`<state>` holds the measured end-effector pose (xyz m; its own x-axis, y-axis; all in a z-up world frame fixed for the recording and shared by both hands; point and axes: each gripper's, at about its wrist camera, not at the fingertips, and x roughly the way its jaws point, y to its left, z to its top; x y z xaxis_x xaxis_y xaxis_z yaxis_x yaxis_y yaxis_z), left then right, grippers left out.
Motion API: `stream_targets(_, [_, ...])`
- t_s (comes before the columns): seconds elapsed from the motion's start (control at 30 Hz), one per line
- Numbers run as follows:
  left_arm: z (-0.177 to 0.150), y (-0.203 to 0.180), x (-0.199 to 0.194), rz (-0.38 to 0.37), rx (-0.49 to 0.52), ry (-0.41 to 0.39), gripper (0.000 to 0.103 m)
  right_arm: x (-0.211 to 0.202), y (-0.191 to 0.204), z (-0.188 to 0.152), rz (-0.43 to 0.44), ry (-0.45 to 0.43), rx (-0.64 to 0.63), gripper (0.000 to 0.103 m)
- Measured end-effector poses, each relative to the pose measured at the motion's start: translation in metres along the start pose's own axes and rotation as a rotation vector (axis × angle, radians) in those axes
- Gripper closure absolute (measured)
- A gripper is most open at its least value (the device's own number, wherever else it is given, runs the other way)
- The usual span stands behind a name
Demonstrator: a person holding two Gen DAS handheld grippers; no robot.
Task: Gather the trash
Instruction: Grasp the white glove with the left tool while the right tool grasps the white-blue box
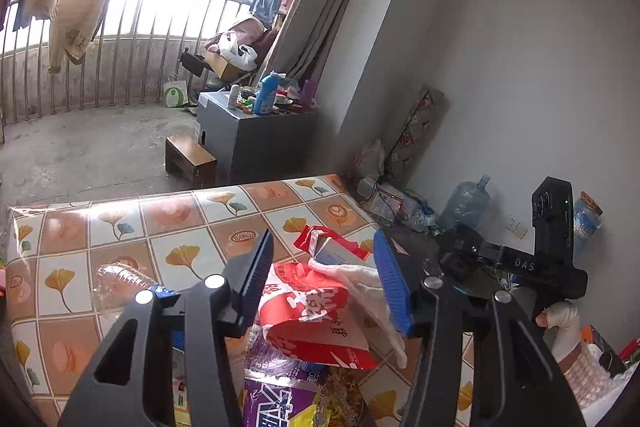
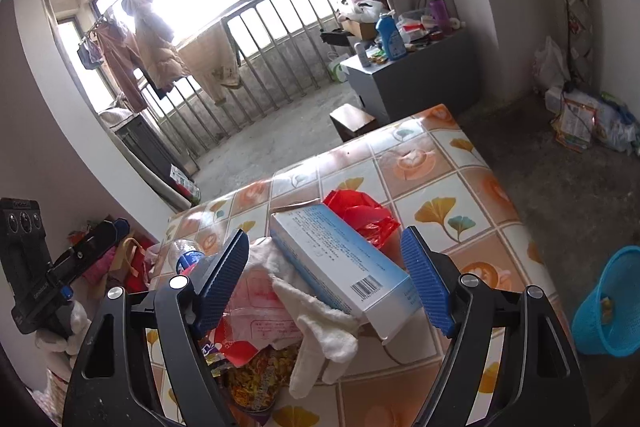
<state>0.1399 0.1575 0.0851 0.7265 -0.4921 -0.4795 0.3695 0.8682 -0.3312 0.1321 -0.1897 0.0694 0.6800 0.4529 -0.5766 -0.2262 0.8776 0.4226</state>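
Both tongs are wide open and hold nothing. The right tongs (image 2: 328, 281) sit over the light blue box (image 2: 344, 263), which lies on the bench (image 2: 460, 187) among wrappers. Next, probably squeeze the box and carry it right to the blue basket (image 2: 610, 307).

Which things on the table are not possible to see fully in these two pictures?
- Bottle: left view, cap end behind the left tool's finger.
- Purple wrapper: left view, cut by the bottom edge.
- Box: right view, near corner behind the right tool's finger; print too small.
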Motion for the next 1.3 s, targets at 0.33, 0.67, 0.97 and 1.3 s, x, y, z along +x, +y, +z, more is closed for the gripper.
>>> stream_targets(0.33, [0.035, 0.013, 0.093, -0.113, -0.117, 0.281, 0.066, 0.063, -0.019, 0.013, 0.146, 0.202, -0.037, 0.027])
stream_targets(0.67, [0.014, -0.020, 0.088, -0.216, -0.047, 0.376, 0.067, 0.092, -0.024, 0.003, 0.223, 0.344, -0.045, 0.025])
stream_targets(0.97, [-0.003, -0.039, 0.087, -0.150, 0.041, 0.420, 0.064, 0.101, -0.016, 0.001, 0.263, 0.381, -0.064, 0.024])
stream_targets(1.3, [-0.009, -0.044, 0.100, -0.050, 0.092, 0.417, 0.065, 0.103, -0.015, 0.002, 0.258, 0.378, -0.081, 0.024])
